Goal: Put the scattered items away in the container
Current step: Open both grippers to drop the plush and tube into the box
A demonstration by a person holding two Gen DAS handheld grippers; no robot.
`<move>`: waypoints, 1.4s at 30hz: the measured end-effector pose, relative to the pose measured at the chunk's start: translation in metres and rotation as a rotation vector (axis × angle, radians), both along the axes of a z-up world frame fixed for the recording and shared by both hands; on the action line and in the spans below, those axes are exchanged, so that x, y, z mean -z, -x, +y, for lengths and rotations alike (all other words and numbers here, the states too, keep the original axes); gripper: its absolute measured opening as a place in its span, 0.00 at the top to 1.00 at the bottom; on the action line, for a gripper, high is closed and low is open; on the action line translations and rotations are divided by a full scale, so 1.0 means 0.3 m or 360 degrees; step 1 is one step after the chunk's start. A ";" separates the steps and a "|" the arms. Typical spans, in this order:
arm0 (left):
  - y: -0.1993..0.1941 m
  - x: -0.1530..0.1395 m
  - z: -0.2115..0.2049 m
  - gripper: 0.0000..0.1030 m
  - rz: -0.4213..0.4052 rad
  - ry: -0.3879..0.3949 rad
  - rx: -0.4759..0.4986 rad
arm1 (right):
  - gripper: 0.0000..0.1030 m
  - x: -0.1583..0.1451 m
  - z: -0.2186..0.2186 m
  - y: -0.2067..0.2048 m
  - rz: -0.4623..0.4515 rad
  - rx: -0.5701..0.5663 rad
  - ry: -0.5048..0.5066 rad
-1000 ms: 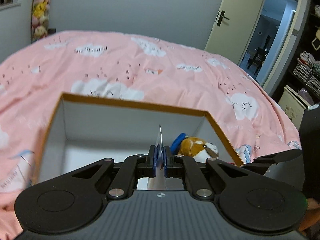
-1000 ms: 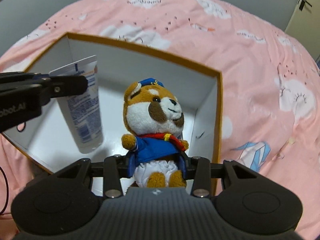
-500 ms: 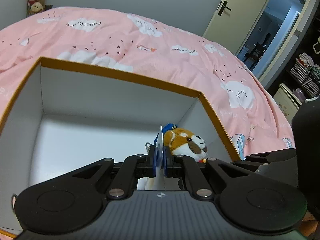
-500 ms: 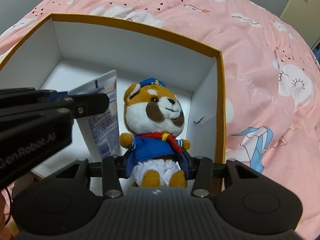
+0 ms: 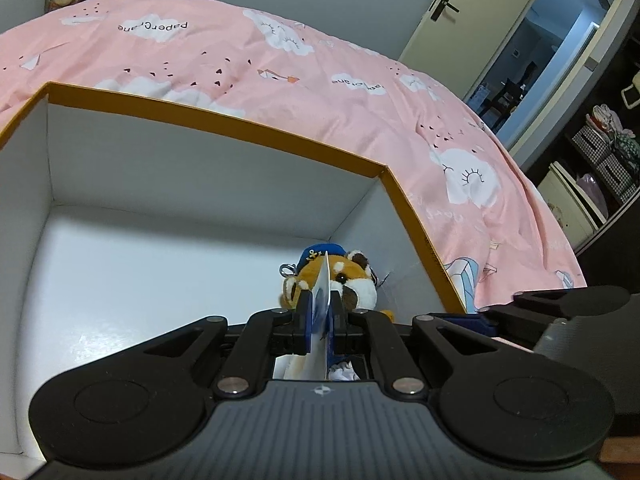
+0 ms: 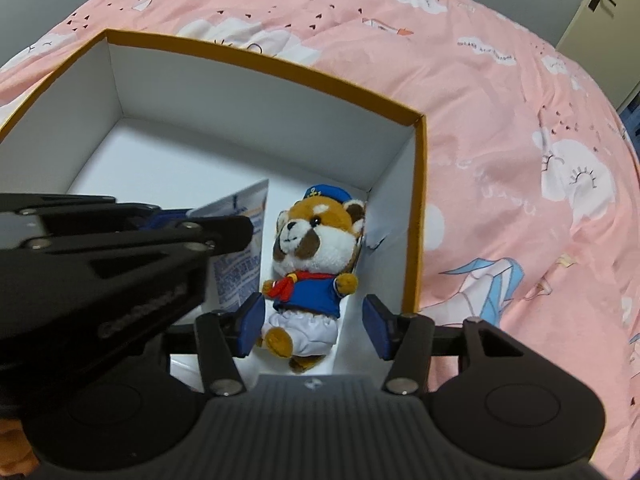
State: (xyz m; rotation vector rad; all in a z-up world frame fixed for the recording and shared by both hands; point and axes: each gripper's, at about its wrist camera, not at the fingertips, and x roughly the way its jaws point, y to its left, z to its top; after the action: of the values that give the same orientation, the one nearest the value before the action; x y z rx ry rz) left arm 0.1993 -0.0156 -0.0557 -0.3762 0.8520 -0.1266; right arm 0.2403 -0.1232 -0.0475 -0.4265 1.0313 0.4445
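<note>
Two hand-held grippers hung over the box [image 6: 416, 216], a white-lined carton with an orange rim that sat on the bed [image 6: 500, 120] with its pink cloud-print cover. The right hand-held gripper [image 6: 314, 326] had its jaws spread wide, blue pads [image 6: 250, 322] clear on either side of the plush toy [image 6: 312, 264], touching nothing. That toy, a brown-and-white animal in a blue sailor cap, blue jacket and red scarf, lay on its back on the box floor, tucked up against the right wall near the far corner.

Over on the other side, the left hand-held gripper [image 5: 320, 322] was clamped tight on the tube [image 5: 323, 300], its flat crimped end sticking up between the blue pads. From the right wrist camera the tube [image 6: 244, 256] showed as white with blue print, hanging tail-up inside the box just left of the toy, with the left hand-held gripper [image 6: 236, 228] pinching it high up. Whether the tube's lower end touched the box floor could not be told, since the gripper body hid it.

From the left wrist camera the plush toy [image 5: 352, 284] peeked out right behind the tube's edge, a metal ring at its cap. An open door [image 5: 440, 20] stood beyond the bed.
</note>
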 end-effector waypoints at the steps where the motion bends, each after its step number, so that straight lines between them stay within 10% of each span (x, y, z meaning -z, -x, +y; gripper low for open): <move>1: -0.005 0.000 -0.003 0.92 0.0005 0.0004 -0.0001 | 0.43 -0.004 -0.002 0.001 -0.0014 -0.0003 0.0003; 6: -0.008 -0.001 -0.013 0.87 0.0025 -0.0019 -0.0003 | 0.40 -0.027 -0.014 0.021 -0.0077 -0.0016 0.0002; 15: 0.007 -0.024 -0.005 0.47 -0.0002 -0.0107 -0.0019 | 0.38 -0.031 -0.025 0.060 -0.0147 -0.0057 0.0006; 42: 0.277 -0.291 0.034 0.39 -0.0352 -0.0415 0.0048 | 0.21 -0.205 -0.140 0.287 -0.0678 0.0130 -0.0323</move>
State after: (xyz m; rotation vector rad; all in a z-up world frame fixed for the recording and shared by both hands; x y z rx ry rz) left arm 0.1163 -0.0053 0.0315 -0.1019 0.6458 -0.0821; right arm 0.1541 -0.1653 0.0139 -0.2795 0.5820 0.3606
